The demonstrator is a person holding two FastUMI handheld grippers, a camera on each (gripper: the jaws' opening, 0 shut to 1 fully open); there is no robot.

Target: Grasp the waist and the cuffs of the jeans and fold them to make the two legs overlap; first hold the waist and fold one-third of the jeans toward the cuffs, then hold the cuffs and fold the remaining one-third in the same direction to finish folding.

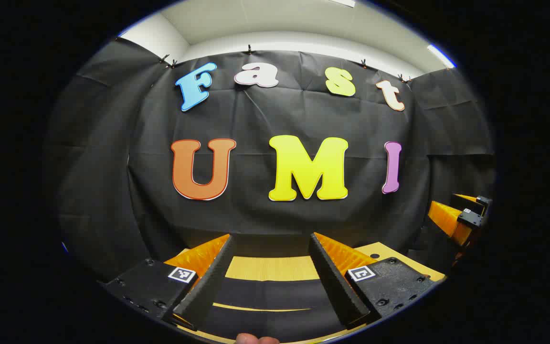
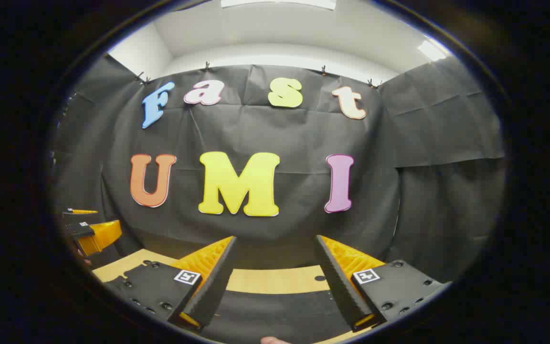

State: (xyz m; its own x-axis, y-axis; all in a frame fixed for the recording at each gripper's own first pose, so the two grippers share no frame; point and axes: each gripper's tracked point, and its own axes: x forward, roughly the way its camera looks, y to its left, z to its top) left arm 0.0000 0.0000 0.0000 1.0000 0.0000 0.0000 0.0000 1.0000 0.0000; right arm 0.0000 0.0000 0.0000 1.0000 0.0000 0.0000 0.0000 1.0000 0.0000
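A: Any writing? Counts?
B: None legible; each gripper carries two small square markers. Left gripper spread wide, holding nothing; right gripper likewise.
A: The jeans?
B: One dark pair, flat on the table below both.

Booth wall = black cloth, creased, clipped along top edge w/ small clips. Side panels of same cloth L & R. Above: white wall strip + white ceiling w/ bright strip lights. Below: pale wood worktop running up to the cloth.
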